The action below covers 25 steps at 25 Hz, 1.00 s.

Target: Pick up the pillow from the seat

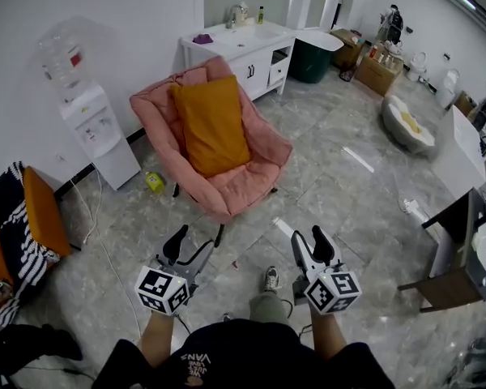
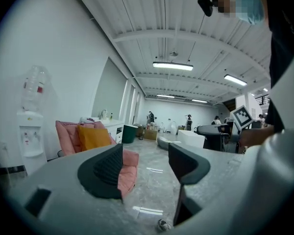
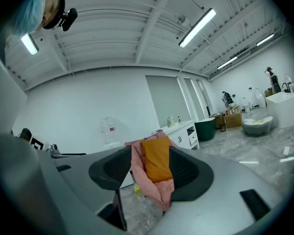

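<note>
The orange pillow (image 1: 212,124) leans upright against the back of a pink padded chair (image 1: 255,177) in the middle of the room, a step or two ahead of me. Both grippers are held low in front of my body, well short of the chair. My left gripper (image 1: 190,245) is open with nothing between its jaws; in its own view the left gripper (image 2: 144,153) points past the chair (image 2: 129,164), with the pillow (image 2: 94,137) off to the left. My right gripper (image 1: 309,243) is open and empty too. In its own view the right gripper (image 3: 149,160) frames the pillow (image 3: 157,163) from afar.
A water dispenser (image 1: 97,128) stands left of the chair, and a white sink cabinet (image 1: 243,47) behind it. A small yellow object (image 1: 154,182) lies on the floor by the chair. A striped seat with orange cushions (image 1: 28,217) is at far left; a white table (image 1: 462,148) is at right.
</note>
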Each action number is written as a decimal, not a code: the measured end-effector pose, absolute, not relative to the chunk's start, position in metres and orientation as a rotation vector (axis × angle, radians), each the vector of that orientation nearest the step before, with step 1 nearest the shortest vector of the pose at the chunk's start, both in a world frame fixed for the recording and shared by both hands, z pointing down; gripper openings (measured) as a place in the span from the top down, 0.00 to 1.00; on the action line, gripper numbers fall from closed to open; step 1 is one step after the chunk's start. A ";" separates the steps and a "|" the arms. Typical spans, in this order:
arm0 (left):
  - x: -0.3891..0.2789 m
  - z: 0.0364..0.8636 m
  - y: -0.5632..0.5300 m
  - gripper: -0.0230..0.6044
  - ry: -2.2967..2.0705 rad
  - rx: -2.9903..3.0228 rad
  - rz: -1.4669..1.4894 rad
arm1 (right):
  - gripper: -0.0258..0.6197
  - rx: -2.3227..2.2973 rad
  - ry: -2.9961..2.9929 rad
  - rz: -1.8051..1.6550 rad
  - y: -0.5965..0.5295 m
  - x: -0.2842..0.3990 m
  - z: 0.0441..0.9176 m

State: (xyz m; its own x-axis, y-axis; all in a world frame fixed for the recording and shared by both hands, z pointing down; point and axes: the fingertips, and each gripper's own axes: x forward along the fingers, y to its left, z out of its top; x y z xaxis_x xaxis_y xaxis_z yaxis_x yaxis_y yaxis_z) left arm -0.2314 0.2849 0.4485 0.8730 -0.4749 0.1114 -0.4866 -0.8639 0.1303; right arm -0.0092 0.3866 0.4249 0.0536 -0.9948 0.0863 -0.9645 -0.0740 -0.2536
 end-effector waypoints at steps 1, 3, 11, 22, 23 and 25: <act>-0.228 0.448 0.279 0.51 -0.758 2.886 0.116 | 0.61 -2.180 2.052 -0.365 0.380 -0.004 0.426; -0.217 0.446 0.266 0.50 -0.778 2.886 0.117 | 0.61 -2.171 2.063 -0.373 0.364 0.011 0.427; -0.133 0.433 0.205 0.50 -0.845 2.884 0.122 | 0.61 -2.098 2.152 -0.368 0.293 0.084 0.421; -0.031 0.432 0.134 0.50 -1.007 2.810 0.103 | 0.61 -2.000 2.270 -0.416 0.210 0.193 0.423; -0.024 0.432 0.130 0.50 -1.022 2.806 0.096 | 0.61 -1.990 2.284 -0.415 0.205 0.199 0.423; -0.013 0.435 0.123 0.50 -1.045 2.793 0.088 | 0.61 -1.973 2.306 -0.411 0.195 0.211 0.424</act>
State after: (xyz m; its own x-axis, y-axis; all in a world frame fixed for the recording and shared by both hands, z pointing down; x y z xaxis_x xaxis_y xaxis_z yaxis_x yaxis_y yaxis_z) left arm -0.0131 0.1225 0.4354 0.7543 -0.6473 0.1096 -0.6565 -0.7436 0.1266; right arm 0.2106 0.1946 0.4239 -0.1680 -0.9792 0.1134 -0.9582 0.1352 -0.2521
